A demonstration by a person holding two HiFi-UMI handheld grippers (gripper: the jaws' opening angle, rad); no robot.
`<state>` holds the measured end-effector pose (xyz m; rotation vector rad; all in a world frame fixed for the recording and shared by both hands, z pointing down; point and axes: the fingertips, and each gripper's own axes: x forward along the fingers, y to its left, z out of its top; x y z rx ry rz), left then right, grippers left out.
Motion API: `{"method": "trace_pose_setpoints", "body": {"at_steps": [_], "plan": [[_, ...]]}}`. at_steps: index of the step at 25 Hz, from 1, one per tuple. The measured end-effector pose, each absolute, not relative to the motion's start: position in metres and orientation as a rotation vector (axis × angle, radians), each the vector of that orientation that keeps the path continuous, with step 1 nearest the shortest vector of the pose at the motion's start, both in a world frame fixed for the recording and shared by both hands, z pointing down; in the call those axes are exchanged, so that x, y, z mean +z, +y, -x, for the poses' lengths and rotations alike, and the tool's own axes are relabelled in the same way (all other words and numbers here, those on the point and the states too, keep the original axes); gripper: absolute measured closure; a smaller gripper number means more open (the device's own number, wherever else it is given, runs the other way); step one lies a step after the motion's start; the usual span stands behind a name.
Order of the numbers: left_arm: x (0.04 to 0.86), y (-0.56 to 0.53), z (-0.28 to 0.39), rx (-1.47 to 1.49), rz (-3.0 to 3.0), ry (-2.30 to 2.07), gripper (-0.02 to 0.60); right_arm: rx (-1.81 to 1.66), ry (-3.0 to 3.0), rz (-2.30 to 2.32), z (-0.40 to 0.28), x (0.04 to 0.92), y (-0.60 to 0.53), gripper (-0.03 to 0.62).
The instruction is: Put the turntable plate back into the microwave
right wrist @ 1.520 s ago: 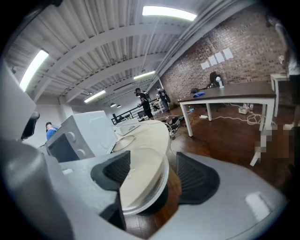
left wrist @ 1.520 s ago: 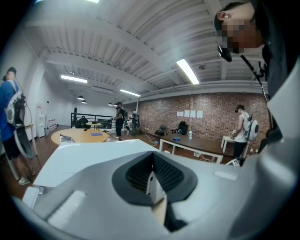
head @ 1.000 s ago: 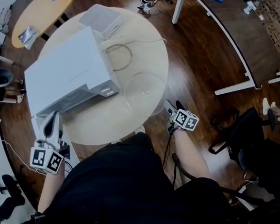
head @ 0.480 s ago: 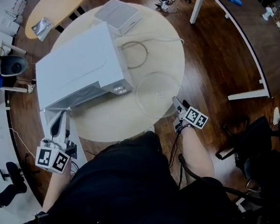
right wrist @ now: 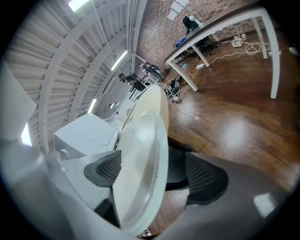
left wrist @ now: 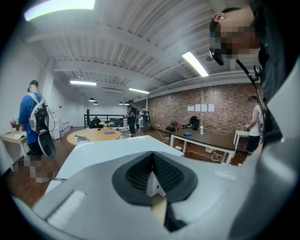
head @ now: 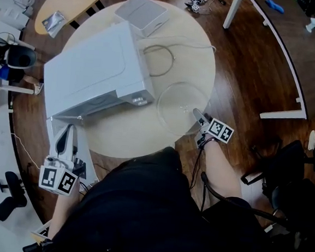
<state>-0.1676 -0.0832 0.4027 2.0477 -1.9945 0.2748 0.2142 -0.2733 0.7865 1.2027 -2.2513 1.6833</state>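
Observation:
The clear glass turntable plate (head: 176,103) lies flat on the round table (head: 123,139), to the right of the white microwave (head: 96,71). My right gripper (head: 199,118) reaches in from the table's right edge and is open. In the right gripper view the plate (right wrist: 140,164) has its near rim between the jaws of the right gripper (right wrist: 157,173), and the pads stand apart from it. My left gripper (head: 66,134) is at the microwave's opened door (head: 83,160) at the lower left. In the left gripper view the left gripper (left wrist: 152,180) is shut, its pads pinching a thin white edge of the door.
A white box (head: 143,11) and a looped cable (head: 160,60) lie behind the microwave. An office chair (head: 285,167) stands to my right, white desk legs (head: 282,114) beyond it. A second wooden table (head: 70,0) is at the far left. A person in blue (left wrist: 33,124) stands across the room.
My right gripper has moved in toward the plate, so the rim now sits between its jaws. The left gripper has stayed at the door.

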Motion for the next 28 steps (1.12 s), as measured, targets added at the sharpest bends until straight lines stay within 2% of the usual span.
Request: {"method": "trace_pose_setpoints", "body": {"at_steps": [3,5,9,20,28], "plan": [[0.4,-0.08,0.17,0.286,-2.037,-2.01,0.578,1.671,-2.254,-1.157,-0.205,0.788,-0.275,0.182],[0.399,-0.078,0.172,0.296,-2.031,-2.019,0.578,1.669,-2.261,-1.144,-0.2,0.789,-0.277,0.231],[0.399,-0.078,0.172,0.318,-2.029,-2.018,0.578,1.718,-2.3,-1.125,-0.193,0.784,-0.277,0.292],[0.393,-0.091,0.161,0.274,-2.086,-1.95,0.578,1.789,-2.293,-1.148,-0.197,0.782,-0.273,0.334],[0.391,-0.1,0.154,0.203,-2.124,-1.892,0.578,1.78,-2.344,-1.177,-0.213,0.771,-0.26,0.419]]}}
